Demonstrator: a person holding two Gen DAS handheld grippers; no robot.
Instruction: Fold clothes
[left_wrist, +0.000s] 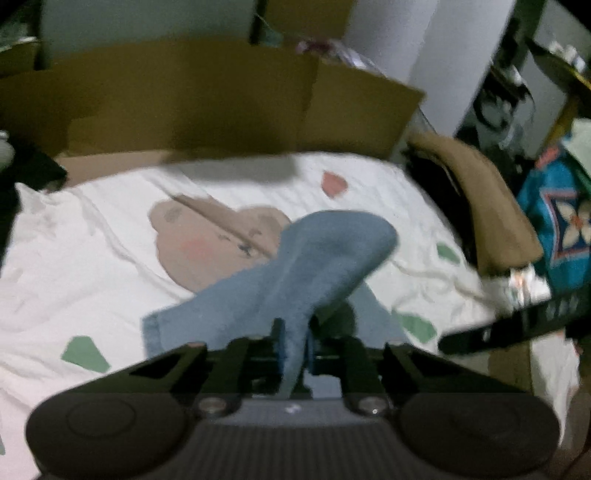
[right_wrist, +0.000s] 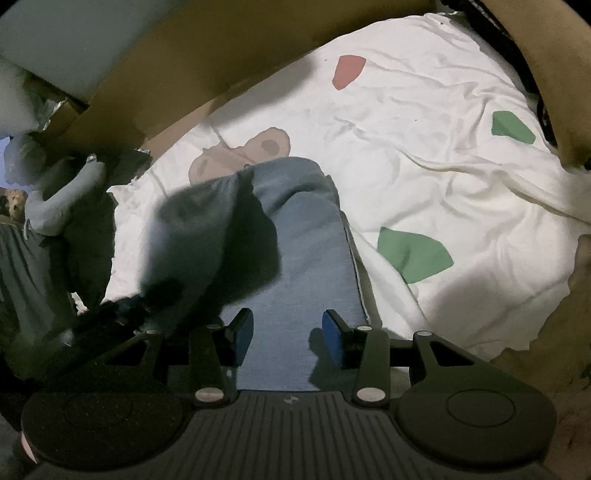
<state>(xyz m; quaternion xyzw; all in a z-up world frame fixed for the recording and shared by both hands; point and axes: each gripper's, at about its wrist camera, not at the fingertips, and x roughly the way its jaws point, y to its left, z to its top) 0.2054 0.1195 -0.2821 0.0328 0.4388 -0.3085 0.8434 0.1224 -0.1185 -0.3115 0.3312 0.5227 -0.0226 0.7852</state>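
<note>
- Blue terry cloth (left_wrist: 295, 266), soft and thick like a small towel, partly lifted off a white bed sheet (left_wrist: 92, 258) printed with a brown bear (left_wrist: 207, 240) and green and red patches.
- Near end bunched and pulled up into a ridge in the left wrist view; far end humped over, rest trailing flat on the sheet.
- Seen from the right wrist view as a long blue strip running away from the camera, its left part raised and shadowed, its right edge lying straight on the sheet.
- Step in hand, as judged: start of a fold, one end gripped and raised for carrying over the flat part.
- Next move, as judged: calls for a second hold on the near edge, then both ends carried across together and laid edge on edge; risk of a skewed fold with only one corner lifted.
- Left tongs (left_wrist: 295, 347): nearly together, clamped on a pinch of the blue cloth, blue pads pressing it from both sides.
- Right tongs (right_wrist: 288, 336): apart about halfway, nothing between the pads but air, poised low over the flat strip; touching the cloth or just above it, cannot tell.
- Dark bar at the right of the left wrist view: likely a finger of the right tongs, too blurred for certainty.
- Beyond the sheet: brown cardboard wall (left_wrist: 184, 99) along the far side, tan garment (left_wrist: 491, 206) heaped at the right edge, clutter further off.
</note>
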